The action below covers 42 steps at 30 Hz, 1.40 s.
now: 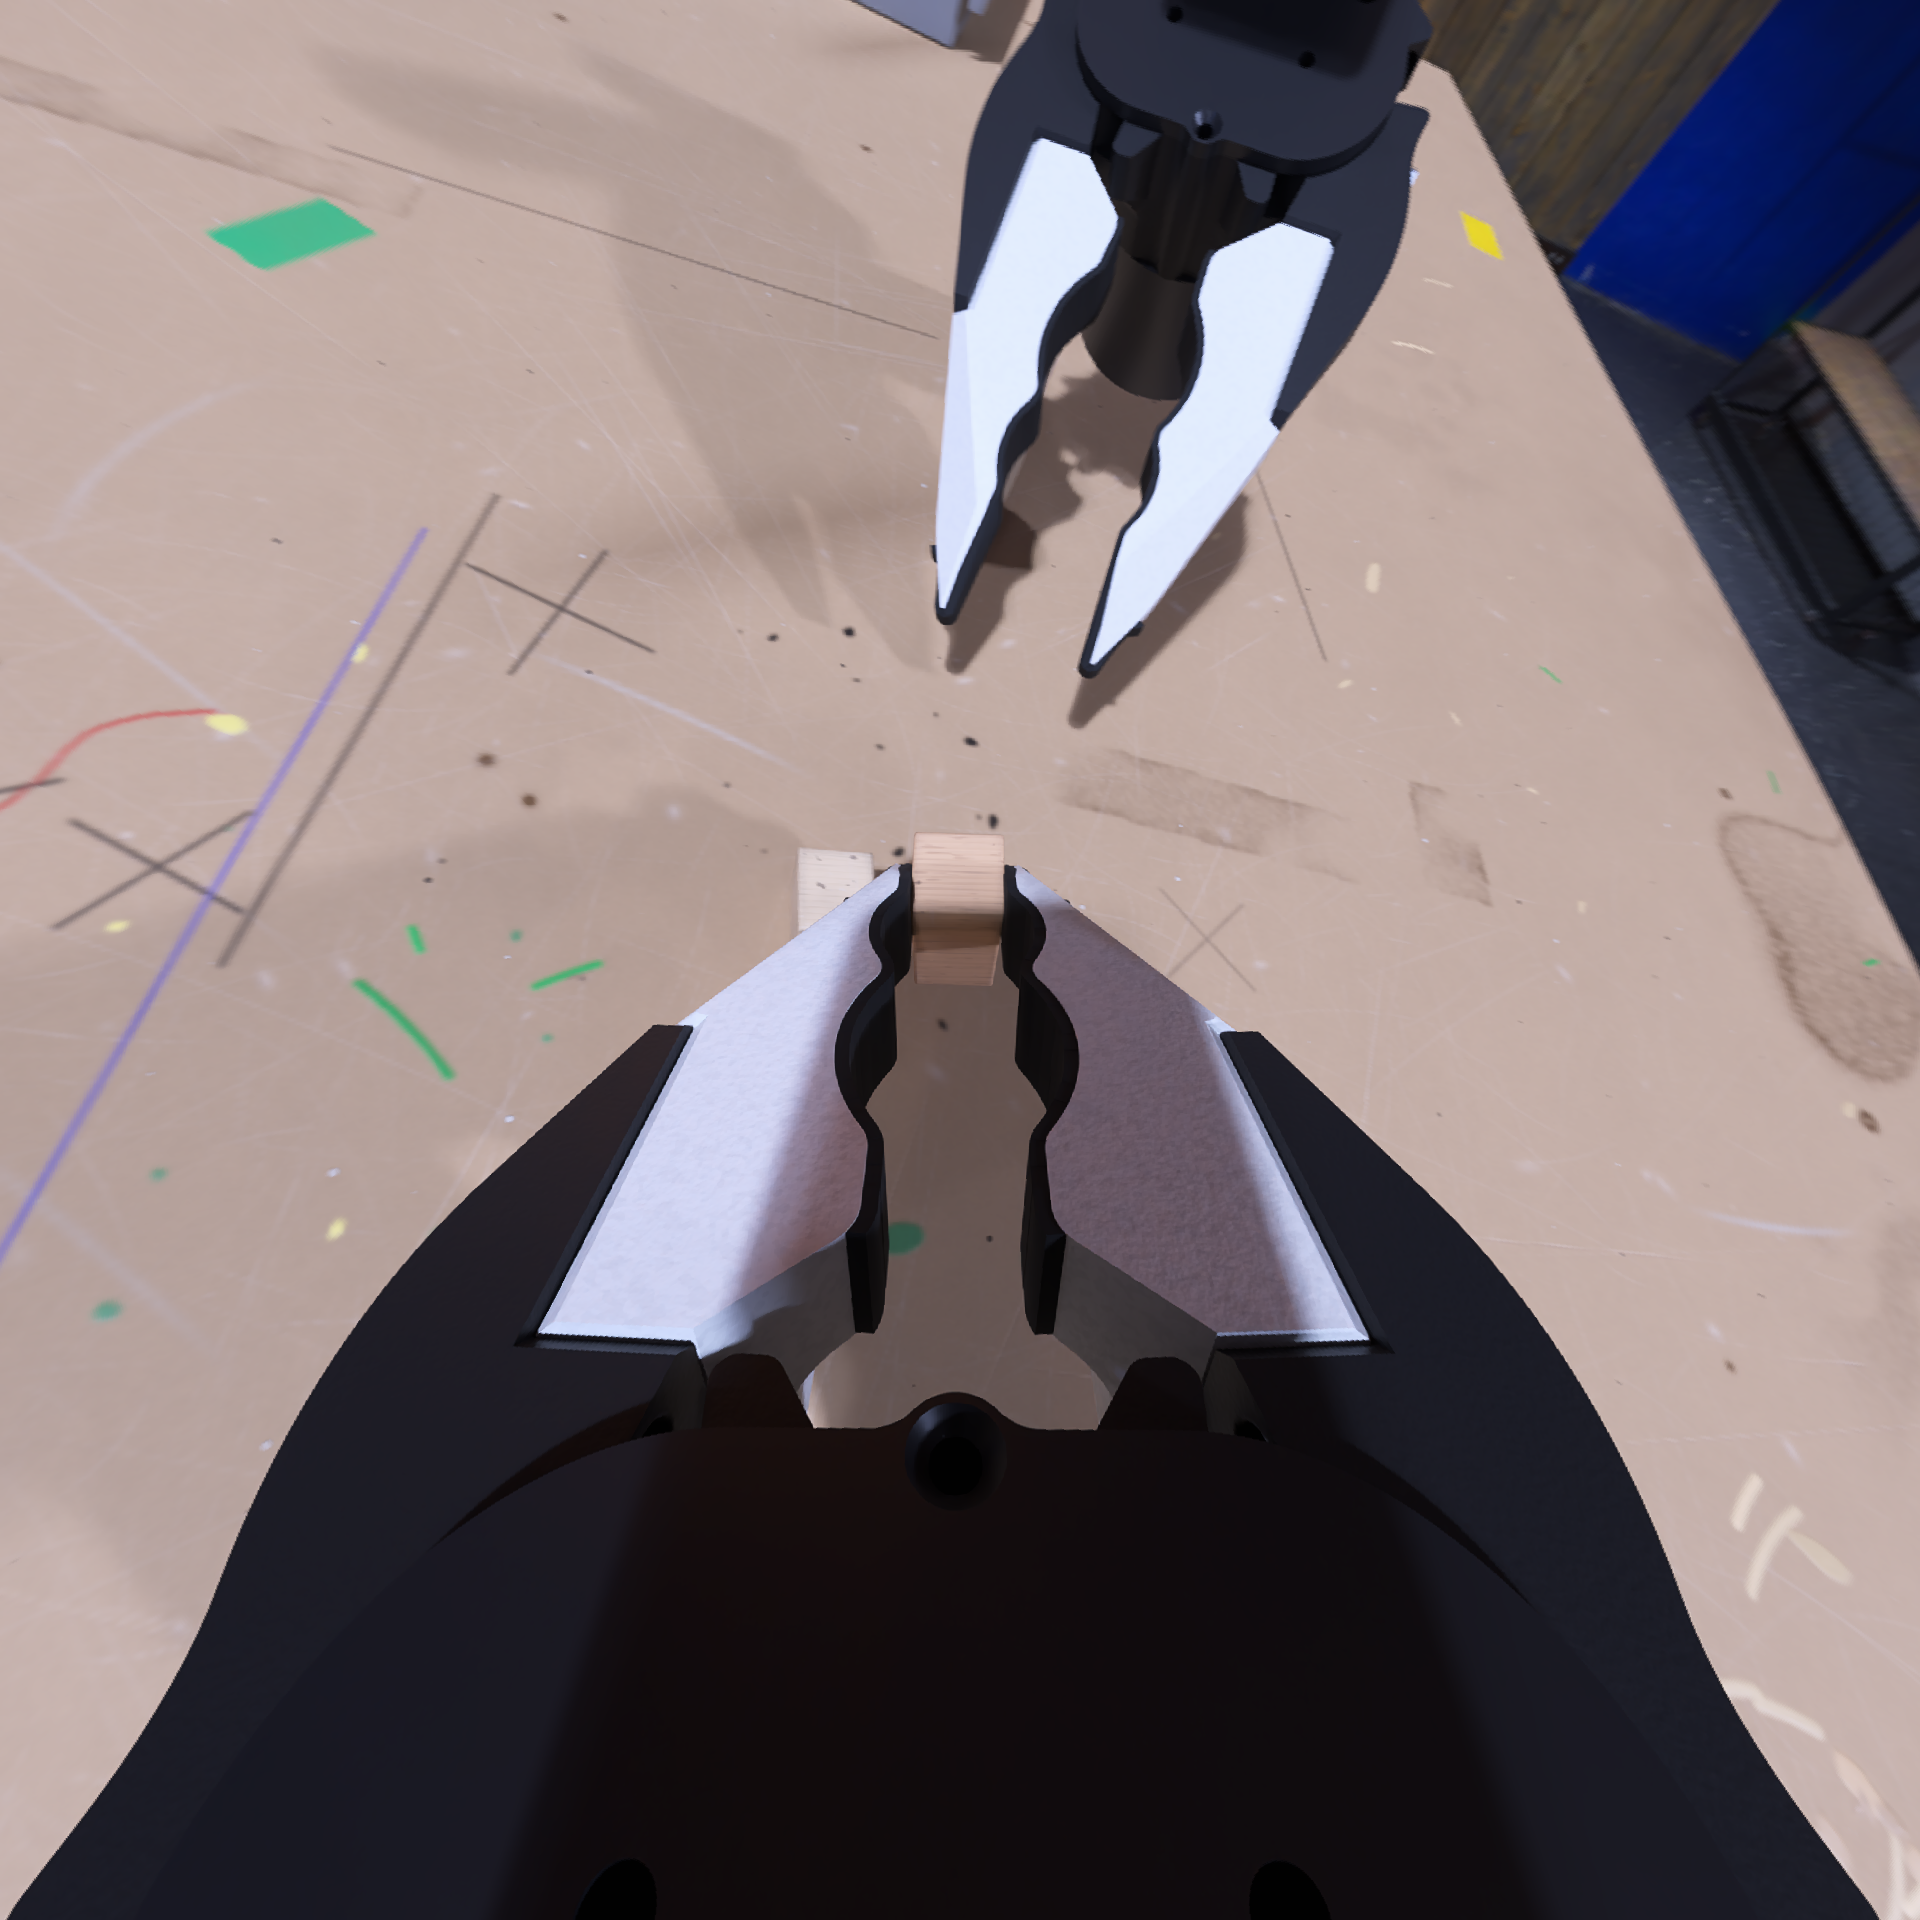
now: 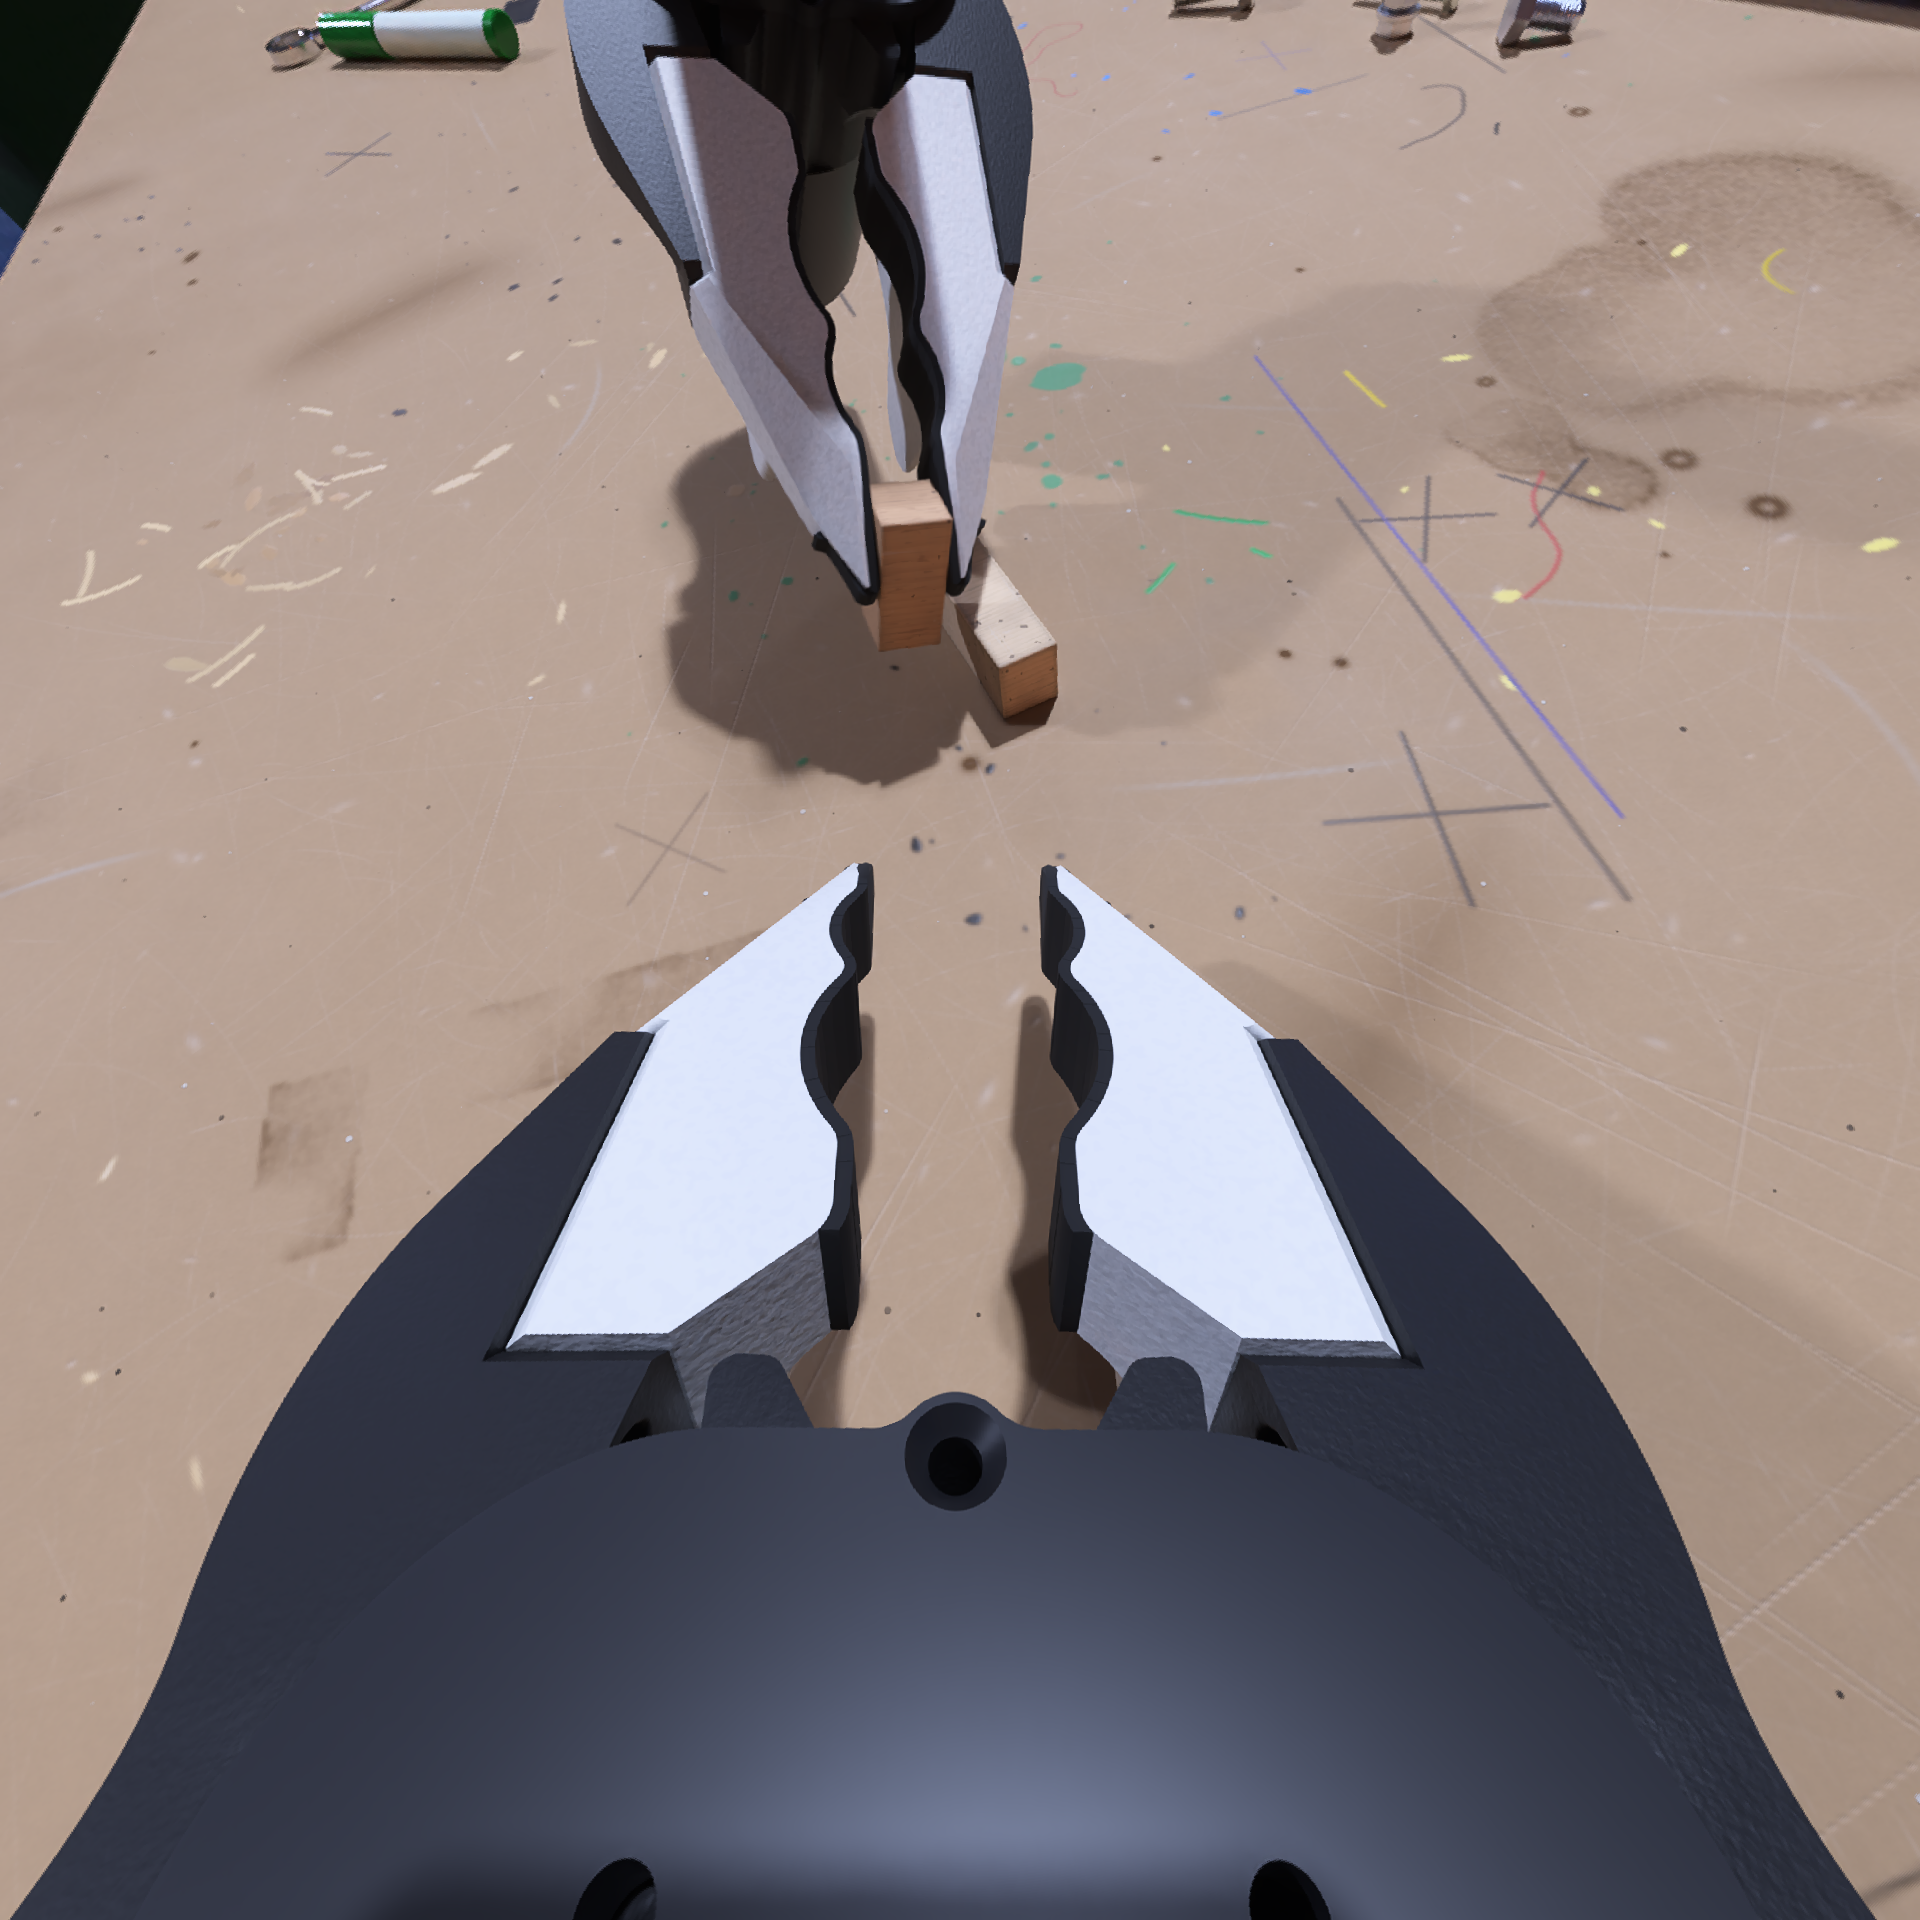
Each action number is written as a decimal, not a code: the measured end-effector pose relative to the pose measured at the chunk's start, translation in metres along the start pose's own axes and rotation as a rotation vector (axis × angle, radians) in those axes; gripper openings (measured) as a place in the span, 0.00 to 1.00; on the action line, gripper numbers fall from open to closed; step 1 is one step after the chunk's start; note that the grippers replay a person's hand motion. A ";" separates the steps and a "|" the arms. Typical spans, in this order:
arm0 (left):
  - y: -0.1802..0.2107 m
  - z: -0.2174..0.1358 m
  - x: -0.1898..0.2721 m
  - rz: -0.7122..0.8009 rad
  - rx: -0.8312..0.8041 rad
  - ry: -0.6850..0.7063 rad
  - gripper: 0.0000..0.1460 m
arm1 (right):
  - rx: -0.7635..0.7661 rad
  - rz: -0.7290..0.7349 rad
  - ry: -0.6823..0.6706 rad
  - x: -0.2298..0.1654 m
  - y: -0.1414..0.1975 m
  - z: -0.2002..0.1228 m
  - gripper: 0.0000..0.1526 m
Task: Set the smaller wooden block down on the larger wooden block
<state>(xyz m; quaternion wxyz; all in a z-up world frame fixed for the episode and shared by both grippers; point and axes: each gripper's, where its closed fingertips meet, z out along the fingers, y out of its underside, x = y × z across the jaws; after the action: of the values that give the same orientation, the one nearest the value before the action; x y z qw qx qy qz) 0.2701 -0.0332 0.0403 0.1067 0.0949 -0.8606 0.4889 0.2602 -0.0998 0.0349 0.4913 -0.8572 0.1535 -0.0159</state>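
Note:
My left gripper (image 1: 956, 878) is shut on the smaller wooden block (image 1: 954, 935), held upright between the fingertips. In the right wrist view the left gripper (image 2: 912, 587) holds this block (image 2: 912, 618) low over the tan table, close beside the larger wooden block (image 2: 1008, 636). The larger block lies flat on the table; in the left wrist view only its corner (image 1: 831, 883) shows behind my left finger. My right gripper (image 2: 956, 883) is open and empty, apart from both blocks; it also shows in the left wrist view (image 1: 1018, 644), facing the left gripper.
A green and white cylinder (image 2: 416, 33) lies at the table's far edge, with small metal items (image 2: 1538, 21) at the far right. The table edge runs along the right of the left wrist view, with a blue cabinet (image 1: 1766, 156) and a dark crate (image 1: 1818, 499) beyond.

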 end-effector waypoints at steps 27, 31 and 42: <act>-0.002 -0.004 -0.022 0.036 0.002 -0.158 0.18 | 0.027 0.035 0.079 0.016 -0.003 -0.005 0.22; -0.001 -0.003 -0.019 0.048 -0.002 -0.149 0.16 | 0.023 0.032 0.080 0.016 -0.002 -0.004 0.22; 0.001 -0.001 -0.018 0.059 -0.018 -0.143 0.16 | 0.025 0.034 0.082 0.016 -0.003 -0.004 0.22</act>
<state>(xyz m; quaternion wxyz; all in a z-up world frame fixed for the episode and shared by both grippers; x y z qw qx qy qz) 0.2871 -0.0304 0.0354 0.0310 0.1031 -0.8727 0.4763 0.2757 -0.1070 0.0373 0.4954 -0.8469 0.1879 -0.0447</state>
